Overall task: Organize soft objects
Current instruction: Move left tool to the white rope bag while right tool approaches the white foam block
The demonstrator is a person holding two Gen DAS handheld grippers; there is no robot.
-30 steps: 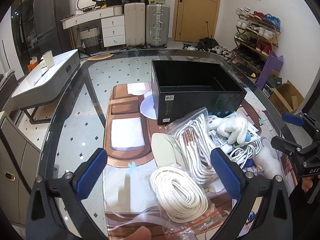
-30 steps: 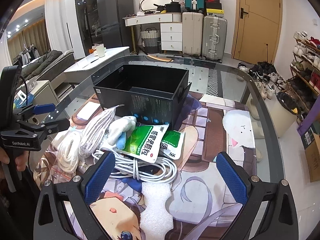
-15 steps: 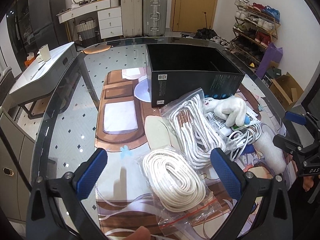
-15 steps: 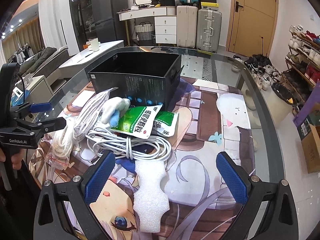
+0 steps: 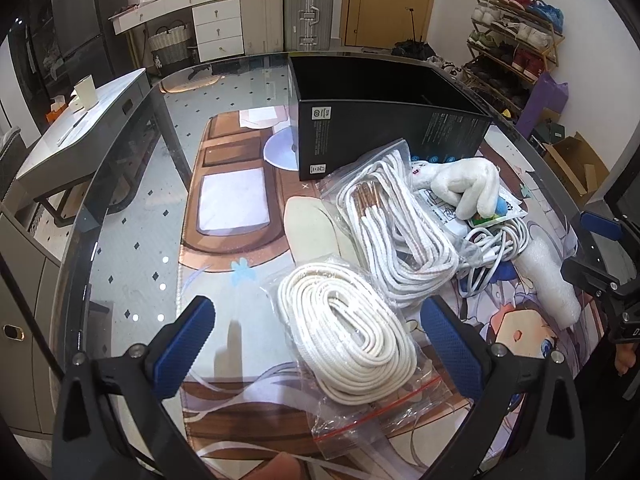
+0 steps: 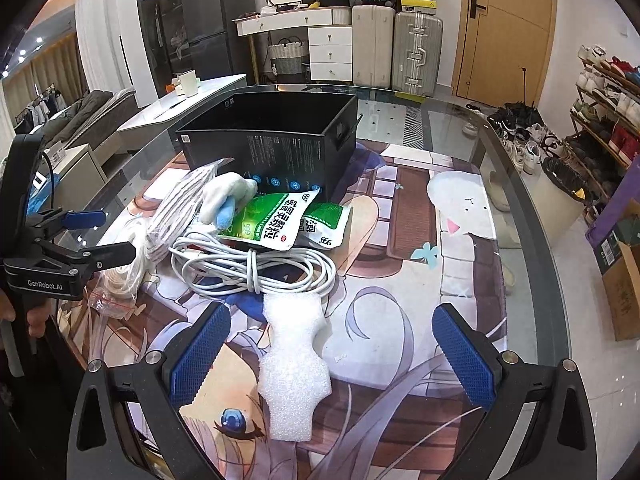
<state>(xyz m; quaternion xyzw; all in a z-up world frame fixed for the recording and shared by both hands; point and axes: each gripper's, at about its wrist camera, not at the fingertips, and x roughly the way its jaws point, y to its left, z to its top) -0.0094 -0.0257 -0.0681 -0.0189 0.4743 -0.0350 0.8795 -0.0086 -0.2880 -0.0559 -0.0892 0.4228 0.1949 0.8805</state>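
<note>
A pile of soft things lies in front of an open black box (image 5: 384, 120) (image 6: 276, 136). Nearest my left gripper (image 5: 320, 344), which is open and empty, is a bagged coil of white rope (image 5: 352, 336); a second bagged rope bundle (image 5: 396, 232) lies behind it. A white plush toy (image 5: 468, 188) (image 6: 224, 196) rests on green medicine packets (image 6: 276, 220). A white cable coil (image 6: 256, 268) and a white foam piece (image 6: 294, 364) lie before my right gripper (image 6: 328, 356), which is open and empty above the foam.
The things lie on an anime-print mat (image 6: 400, 320) on a round glass table (image 5: 132, 240). A low grey side table (image 5: 80, 128) stands to the left. Suitcases, drawers and a shoe rack (image 6: 608, 112) stand beyond the table.
Both grippers have moved lower and closer to the pile; the rope bags and the foam piece now sit lower and larger in view. Nothing on the table has moved.
</note>
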